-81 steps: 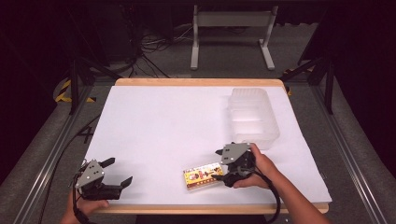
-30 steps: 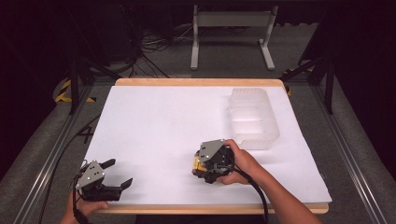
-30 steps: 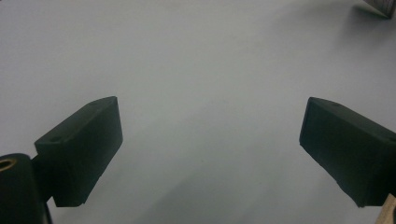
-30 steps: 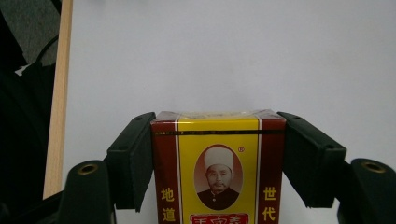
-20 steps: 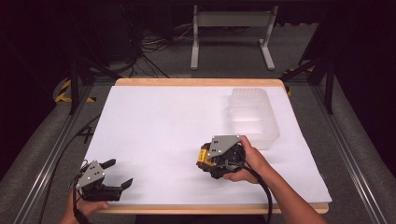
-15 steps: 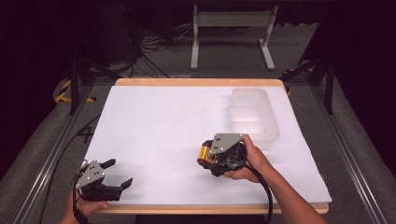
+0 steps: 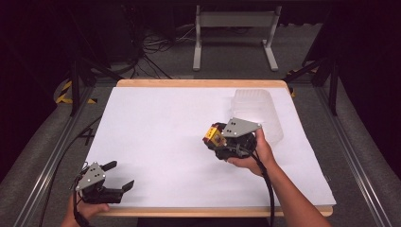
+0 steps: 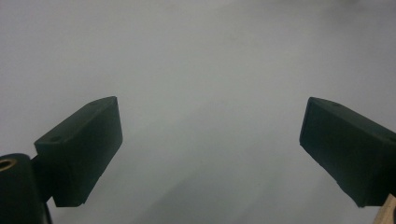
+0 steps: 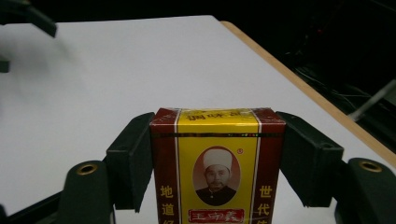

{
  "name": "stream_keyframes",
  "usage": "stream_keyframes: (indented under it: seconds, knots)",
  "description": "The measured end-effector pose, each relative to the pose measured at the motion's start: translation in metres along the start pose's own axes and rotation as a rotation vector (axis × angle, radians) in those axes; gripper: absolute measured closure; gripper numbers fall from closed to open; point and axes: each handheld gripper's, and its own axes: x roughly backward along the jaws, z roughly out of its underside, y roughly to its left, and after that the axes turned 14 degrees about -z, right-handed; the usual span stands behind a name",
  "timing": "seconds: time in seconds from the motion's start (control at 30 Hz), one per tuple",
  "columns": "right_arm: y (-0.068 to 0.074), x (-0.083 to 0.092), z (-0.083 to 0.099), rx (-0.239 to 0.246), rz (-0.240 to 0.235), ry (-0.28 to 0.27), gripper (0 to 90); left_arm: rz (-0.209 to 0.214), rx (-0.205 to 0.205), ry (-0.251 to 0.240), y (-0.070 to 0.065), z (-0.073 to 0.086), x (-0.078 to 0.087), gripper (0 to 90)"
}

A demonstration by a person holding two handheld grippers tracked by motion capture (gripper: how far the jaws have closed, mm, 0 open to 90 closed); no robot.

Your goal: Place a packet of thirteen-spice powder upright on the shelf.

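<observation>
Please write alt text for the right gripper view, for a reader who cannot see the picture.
The right gripper holds a red and yellow box between its two black jaws, which press on both sides. The box front shows a printed portrait and Chinese characters. Behind it lies the white table with a wooden edge.

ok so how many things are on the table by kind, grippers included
Red and yellow printed cardboard box: 1
Clear ribbed plastic tray: 1
Black two-jaw grippers, left gripper open, right gripper shut on the box: 2
Total: 4
</observation>
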Motion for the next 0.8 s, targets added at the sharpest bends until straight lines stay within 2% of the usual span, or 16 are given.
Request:
stream_keyframes:
  seconds: [0.17, 0.2, 0.37, 0.4, 0.57, 0.63, 0.8]
  knots:
    - [-0.019, 0.007, -0.001, -0.039, 0.084, -0.039, 32.8, 0.002, -0.001, 0.000, 0.001, 0.000, 0.000, 6.5]
    - [-0.019, 0.007, -0.001, -0.039, 0.084, -0.039, 32.8, 0.002, -0.001, 0.000, 0.001, 0.000, 0.000, 6.5]
    - [-0.038, 0.013, 0.003, -0.072, 0.180, -0.066, 32.8, 0.004, 0.000, 0.000, 0.001, 0.001, 0.000, 6.5]
    - [-0.038, 0.013, 0.003, -0.072, 0.180, -0.066, 32.8, 0.004, 0.000, 0.000, 0.001, 0.001, 0.000, 6.5]
    - [-0.055, 0.018, 0.012, -0.128, 0.246, -0.106, 32.8, 0.008, -0.002, 0.000, 0.000, 0.001, 0.000, 6.5]
    - [-0.060, 0.019, 0.015, -0.141, 0.286, -0.107, 32.8, 0.008, -0.002, 0.000, 0.001, 0.001, 0.000, 6.5]
    - [-0.073, 0.023, 0.023, -0.192, 0.348, -0.131, 32.9, 0.007, -0.006, 0.003, 0.000, 0.001, 0.000, 6.5]
